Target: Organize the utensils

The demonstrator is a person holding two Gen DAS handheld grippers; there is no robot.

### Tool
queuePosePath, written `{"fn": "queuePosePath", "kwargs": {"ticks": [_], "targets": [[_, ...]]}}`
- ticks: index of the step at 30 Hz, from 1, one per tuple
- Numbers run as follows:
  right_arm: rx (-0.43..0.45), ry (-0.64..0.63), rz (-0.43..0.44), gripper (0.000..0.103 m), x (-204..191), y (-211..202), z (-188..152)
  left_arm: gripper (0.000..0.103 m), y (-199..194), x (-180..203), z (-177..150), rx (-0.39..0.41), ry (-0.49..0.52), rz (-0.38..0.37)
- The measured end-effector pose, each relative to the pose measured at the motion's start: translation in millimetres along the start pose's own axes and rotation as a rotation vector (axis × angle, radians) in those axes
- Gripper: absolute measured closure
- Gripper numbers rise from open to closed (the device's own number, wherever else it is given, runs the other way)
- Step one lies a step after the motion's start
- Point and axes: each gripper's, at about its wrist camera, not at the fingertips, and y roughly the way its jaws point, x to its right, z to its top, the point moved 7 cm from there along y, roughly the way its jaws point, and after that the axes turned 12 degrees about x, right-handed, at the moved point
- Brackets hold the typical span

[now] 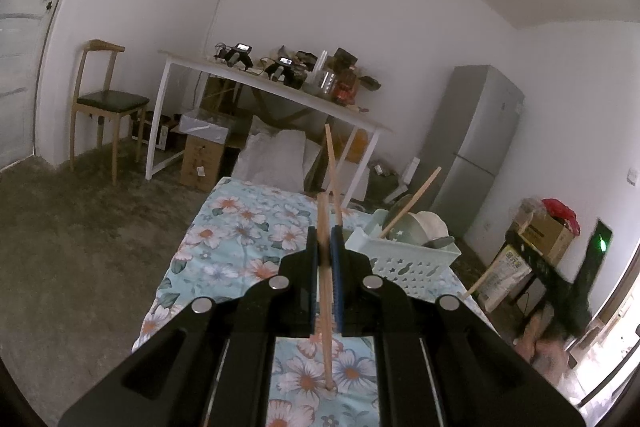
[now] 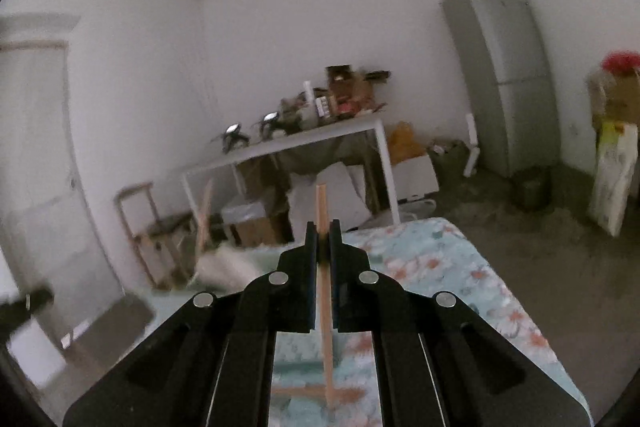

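Observation:
My left gripper [image 1: 324, 233] is shut on two wooden chopsticks [image 1: 325, 291]; one runs straight through the jaws and the other slants up past the tips. It hovers over the floral tablecloth [image 1: 240, 227], just left of a pale green basket [image 1: 404, 263]. The basket holds bowls [image 1: 430, 223] and a leaning wooden stick [image 1: 414, 197]. My right gripper [image 2: 323, 227] is shut on a single wooden chopstick [image 2: 325, 299] that pokes out beyond the fingertips. The right wrist view is motion-blurred. In it the basket [image 2: 224, 267] is a smear at lower left.
A white desk [image 1: 280, 95] piled with clutter stands against the far wall, with boxes and pillows beneath it. A wooden chair [image 1: 106, 103] is at the left and a grey fridge [image 1: 476, 147] at the right. Cardboard boxes [image 1: 548, 231] sit far right.

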Motion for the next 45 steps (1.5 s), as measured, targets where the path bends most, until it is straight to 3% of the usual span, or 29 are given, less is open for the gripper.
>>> {"fn": "queuePosePath", "kwargs": {"ticks": [2, 9, 16, 21, 24, 28, 34, 35, 36, 37, 39, 45], "targets": [[0.004, -0.067, 0.021, 0.099, -14.4, -11.8, -1.3, 0.097, -0.4, 0.1, 0.4, -0.003, -0.003, -0.003], [-0.034, -0.059, 0.033, 0.099, -22.4, -15.6, -0.1, 0.098, -7.2, 5.1, 11.6, 0.043, 0.024, 0.009], [0.033, 0.013, 0.062, 0.099, -27.2, -36.8, 35.2, 0.098, -7.5, 53.0, 94.6, 0.228, 0.065, -0.12], [0.07, 0.066, 0.111, 0.099, -33.1, -52.0, 65.5, 0.098, 10.8, 81.4, 145.4, 0.35, 0.114, -0.142], [0.102, 0.096, 0.141, 0.099, -35.8, -60.8, 82.2, 0.098, 30.5, 87.9, 146.0, 0.34, 0.135, -0.138], [0.121, 0.133, 0.165, 0.099, -36.0, -58.9, 94.7, 0.098, 66.2, 89.7, 114.1, 0.262, 0.201, -0.093], [0.139, 0.153, 0.185, 0.099, -40.6, -50.8, 105.4, 0.096, 110.5, 70.7, 38.8, 0.053, 0.199, -0.08], [0.138, 0.153, 0.184, 0.099, -41.7, -48.4, 105.7, 0.093, 113.4, 61.3, 29.0, 0.009, 0.15, -0.078], [0.135, 0.154, 0.187, 0.099, -43.2, -44.8, 105.3, 0.08, 113.4, 55.7, 25.1, -0.013, 0.112, -0.087], [0.131, 0.167, 0.193, 0.099, -44.8, -40.1, 104.6, 0.063, 112.8, 51.0, 24.3, -0.017, 0.085, -0.092], [0.118, 0.186, 0.203, 0.099, -46.9, -34.7, 102.6, 0.053, 99.0, 43.0, 32.3, 0.011, 0.046, -0.103], [0.085, 0.224, 0.233, 0.099, -64.3, -2.4, 100.6, 0.047, 36.0, 20.7, 67.9, 0.117, -0.008, -0.119]]}}
